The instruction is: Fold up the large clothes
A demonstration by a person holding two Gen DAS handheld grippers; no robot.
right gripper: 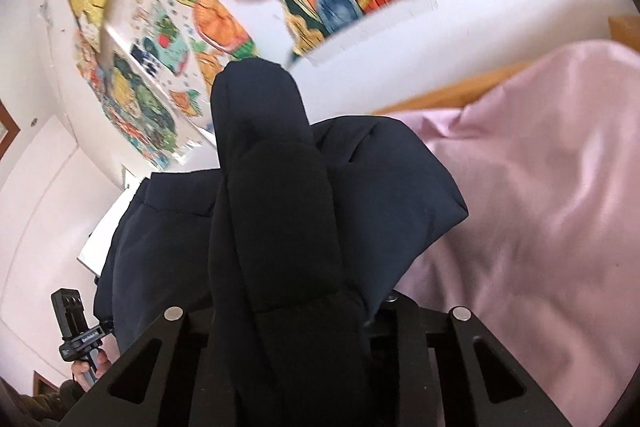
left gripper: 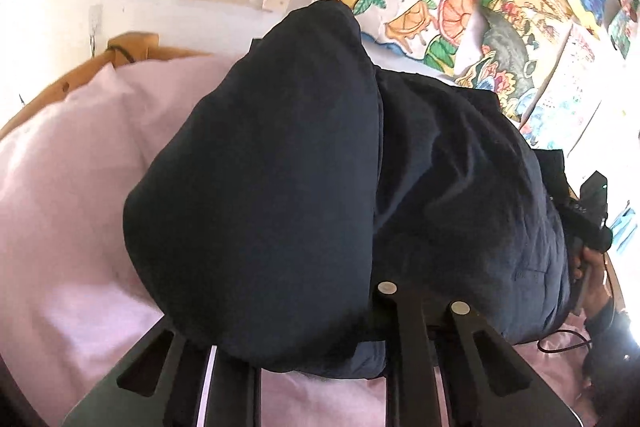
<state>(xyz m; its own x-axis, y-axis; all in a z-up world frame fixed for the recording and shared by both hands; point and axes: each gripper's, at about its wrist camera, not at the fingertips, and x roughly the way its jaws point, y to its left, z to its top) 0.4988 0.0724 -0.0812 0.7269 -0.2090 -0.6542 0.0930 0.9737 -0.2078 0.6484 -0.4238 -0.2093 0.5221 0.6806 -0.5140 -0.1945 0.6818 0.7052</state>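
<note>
Both claws clenched on the same dark navy padded jacket (left gripper: 272,187): left gripper (left gripper: 320,311) pinching a thick puffy fold that bulges up over its fingers; right gripper (right gripper: 316,311) clamped on another thick roll of it, which rises straight up the middle of the right wrist view; rest of the garment draped between the two, lying on the pink bedsheet (left gripper: 60,207) with a wooden bed frame (left gripper: 132,47) behind and colourful drawings (left gripper: 440,11) taped to the wall

Likely troubles from here: slick, bulky padding squeezing out of narrow jaws under the jacket's own weight, so one corner may drop and undo the fold; uneven lifting by the two hands likely to twist the garment and skew the crease; trapped air in the quilting apt to spring any fold back open; loose sheet liable to drag along and bunch beneath

Readable writing: small white lettering on the black mount of the left gripper as seen low in the right wrist view, too small to make out; no brand or label visible on the jacket; nothing legible in the drawings
</note>
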